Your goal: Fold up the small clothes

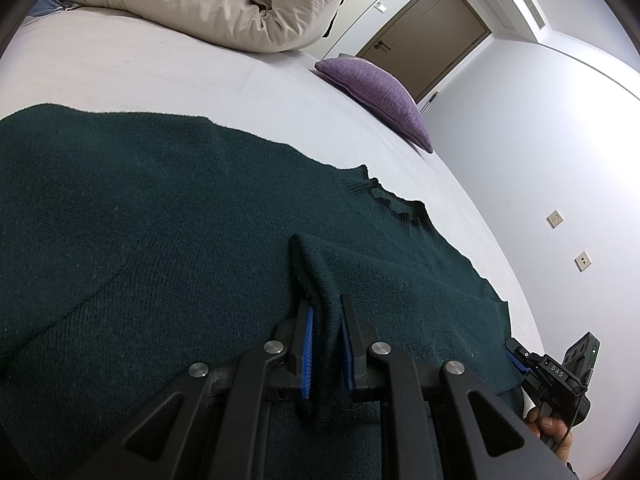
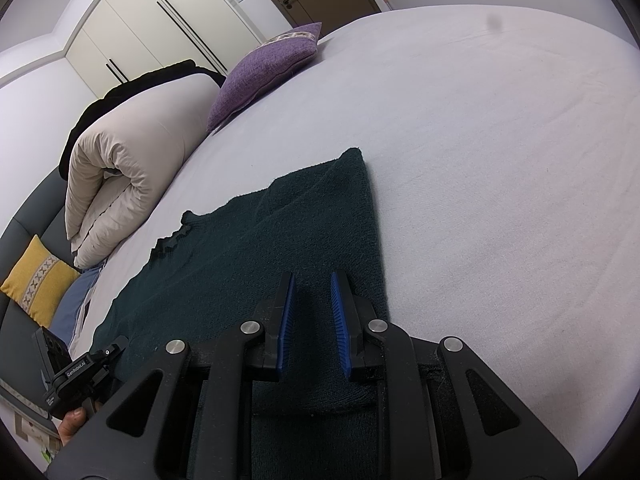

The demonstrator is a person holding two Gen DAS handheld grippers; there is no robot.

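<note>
Flat across the pale grey bed sheet (image 2: 500,152), a dark green knitted sweater (image 1: 152,216) is lying spread out, its long axis running crosswise in the left wrist view, with the frilled neckline (image 1: 396,196) pointing toward the far edge of the bed, roughly at the purple woven cushion (image 1: 384,96). The left gripper (image 1: 326,312) is clamping a raised fold of the knit between its blue pads (image 1: 307,344), the pinched ridge standing up from the body of the garment. The right gripper (image 2: 312,300) is resting over the sweater's near edge; its jaws are standing narrowly apart with knit lying between them, and whether the pads are pressing the fabric cannot be told.

Only the left wrist view is showing the pinched fold, a brown door (image 1: 432,28) and wall sockets. Only the right wrist view is showing the sweater's straight side edge, a yellow cushion (image 2: 38,280) and white wardrobe doors (image 2: 160,20). A rolled cream duvet (image 2: 128,156) is appearing in both views.
</note>
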